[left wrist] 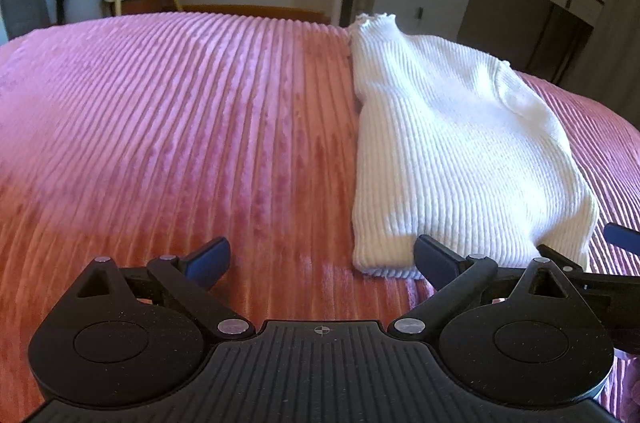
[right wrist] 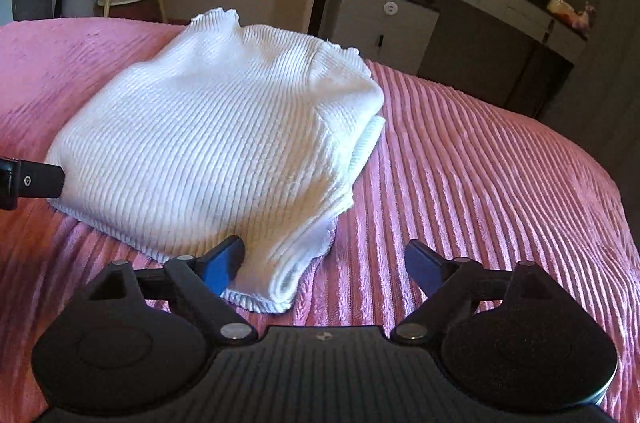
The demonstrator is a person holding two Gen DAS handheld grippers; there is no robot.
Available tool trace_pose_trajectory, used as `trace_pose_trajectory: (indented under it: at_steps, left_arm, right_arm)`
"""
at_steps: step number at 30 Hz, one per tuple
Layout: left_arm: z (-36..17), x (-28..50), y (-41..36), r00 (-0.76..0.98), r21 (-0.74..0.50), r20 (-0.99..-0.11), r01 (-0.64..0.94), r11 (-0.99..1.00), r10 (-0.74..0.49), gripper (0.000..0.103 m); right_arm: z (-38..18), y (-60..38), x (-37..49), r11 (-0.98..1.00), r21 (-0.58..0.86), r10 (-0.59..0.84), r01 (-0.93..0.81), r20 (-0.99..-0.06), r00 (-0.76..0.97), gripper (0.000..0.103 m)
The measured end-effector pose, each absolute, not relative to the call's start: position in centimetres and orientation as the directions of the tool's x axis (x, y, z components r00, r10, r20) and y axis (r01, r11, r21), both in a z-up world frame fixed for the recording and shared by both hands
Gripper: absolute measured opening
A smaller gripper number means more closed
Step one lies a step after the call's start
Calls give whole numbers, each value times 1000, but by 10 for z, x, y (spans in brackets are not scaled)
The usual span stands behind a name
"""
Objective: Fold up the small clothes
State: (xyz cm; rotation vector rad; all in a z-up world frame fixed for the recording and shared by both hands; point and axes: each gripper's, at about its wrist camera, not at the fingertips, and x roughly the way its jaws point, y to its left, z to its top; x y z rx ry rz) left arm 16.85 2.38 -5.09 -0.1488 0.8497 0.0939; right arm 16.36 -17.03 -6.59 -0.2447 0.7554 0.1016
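White ribbed sweater [right wrist: 216, 151] folded on pink bedspread [left wrist: 160, 143], left tool [left wrist: 322, 261] and right tool [right wrist: 324, 263] tilted downward, both released.

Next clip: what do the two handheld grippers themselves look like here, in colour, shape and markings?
Both match. The left gripper and right gripper are matte black plastic: a ribbed central body bearing a small crosshair mark, two rounded teardrop housings, silver pivot pins, and linkage fingers tipped with blue pads. No cables, hands or sleeves show.

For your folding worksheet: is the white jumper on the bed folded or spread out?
Folded. The white jumper lies as a compact bundle on the pink bedspread, with stacked layers showing along its right and near edges.
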Motion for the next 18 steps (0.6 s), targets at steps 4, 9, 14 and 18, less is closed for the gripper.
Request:
trace_pose_trajectory:
  at_steps: [4,9,14,18]
  left_arm:
    - [-54,172,22,655,-81,-755,-139,987,30,102]
    - [-59,179,21,640,-57,-767,-123,991,36,103]
    - [-53,175,26,648,-10,-758,-111,994,65,103]
    - [-43,161,32,651,55,-745,-152,987,141,103]
  right_arm:
    - [-70,-173,169,967,-178,4,-180,-700,714,96]
    - [-73,-174,171,966,-179,6,-185,-702,712,99]
    - [-62,-184,161,977,-161,-15,-138,-701,713,99]
    - [-47,-193,142,989,-141,-63,-52,-701,710,98]
